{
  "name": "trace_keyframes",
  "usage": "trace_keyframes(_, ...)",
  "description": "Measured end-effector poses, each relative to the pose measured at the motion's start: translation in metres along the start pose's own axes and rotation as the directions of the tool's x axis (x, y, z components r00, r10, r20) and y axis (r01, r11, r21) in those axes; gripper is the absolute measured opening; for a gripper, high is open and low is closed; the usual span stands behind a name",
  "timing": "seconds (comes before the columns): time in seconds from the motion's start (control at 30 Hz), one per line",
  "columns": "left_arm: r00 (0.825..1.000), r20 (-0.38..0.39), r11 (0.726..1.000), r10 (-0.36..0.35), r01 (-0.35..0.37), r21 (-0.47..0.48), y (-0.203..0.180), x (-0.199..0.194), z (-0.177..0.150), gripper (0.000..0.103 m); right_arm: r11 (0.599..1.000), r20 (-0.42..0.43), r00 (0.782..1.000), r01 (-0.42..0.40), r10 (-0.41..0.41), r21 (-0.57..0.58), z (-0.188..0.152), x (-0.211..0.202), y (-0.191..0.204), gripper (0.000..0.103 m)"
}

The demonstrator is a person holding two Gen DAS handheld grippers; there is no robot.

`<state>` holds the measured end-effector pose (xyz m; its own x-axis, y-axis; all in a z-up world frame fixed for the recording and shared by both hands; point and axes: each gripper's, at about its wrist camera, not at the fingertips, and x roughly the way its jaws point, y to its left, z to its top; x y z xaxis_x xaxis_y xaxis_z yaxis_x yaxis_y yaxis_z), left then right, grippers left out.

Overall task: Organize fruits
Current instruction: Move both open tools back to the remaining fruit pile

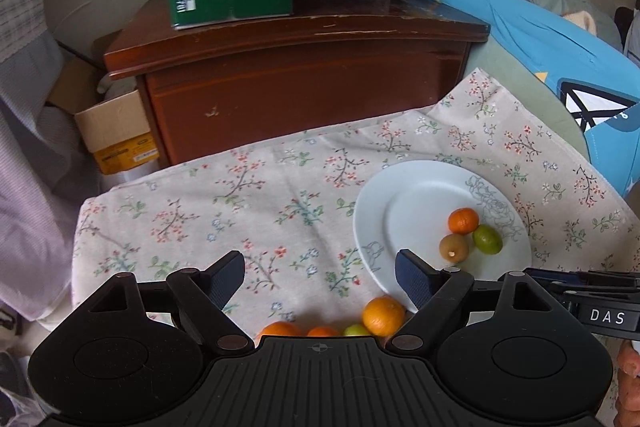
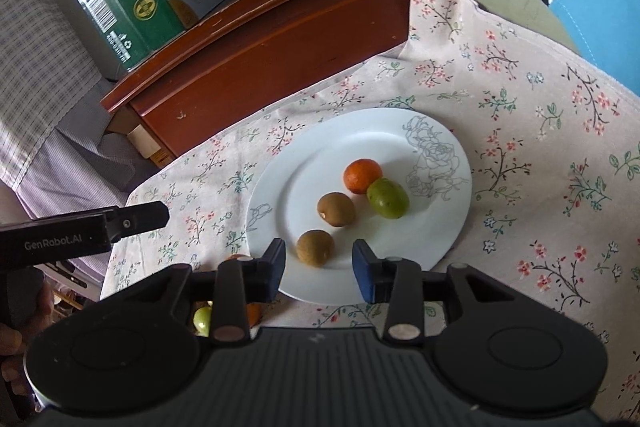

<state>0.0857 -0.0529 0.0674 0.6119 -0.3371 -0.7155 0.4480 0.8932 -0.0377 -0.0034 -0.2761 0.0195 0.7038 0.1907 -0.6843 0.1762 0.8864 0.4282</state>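
White plate [image 2: 360,147] collects sorted fruit: four pieces on it, more beside its near rim. Right gripper [image 2: 319,269], jaws spread, straddles a kiwi [image 2: 315,247]; left gripper [image 1: 320,281] spread, empty.

Loose fruits [image 1: 320,331] — half-hidden behind left claw [image 1: 320,277].

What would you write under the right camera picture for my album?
Open right gripper over a white plate holding four small fruits.

Glossy plate [image 2: 360,143], scuffed varnished wooden nightstand [image 1: 304,99].
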Motion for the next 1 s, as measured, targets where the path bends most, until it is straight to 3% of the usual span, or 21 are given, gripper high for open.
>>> trace_keyframes(0.37,0.999,-0.010,0.999,0.037,-0.036,0.018,0.013,-0.017,-0.012,0.084,0.997,-0.022,1.000,-0.010,0.009,-0.076,-0.008,-0.003,0.021,0.042)
trace_keyframes(1.0,0.992,-0.126,0.996,0.002,0.009,0.093,0.042,-0.011,-0.052,0.088,0.974,-0.159,0.985,-0.103,0.071,-0.200,-0.041,0.017,0.059,0.042)
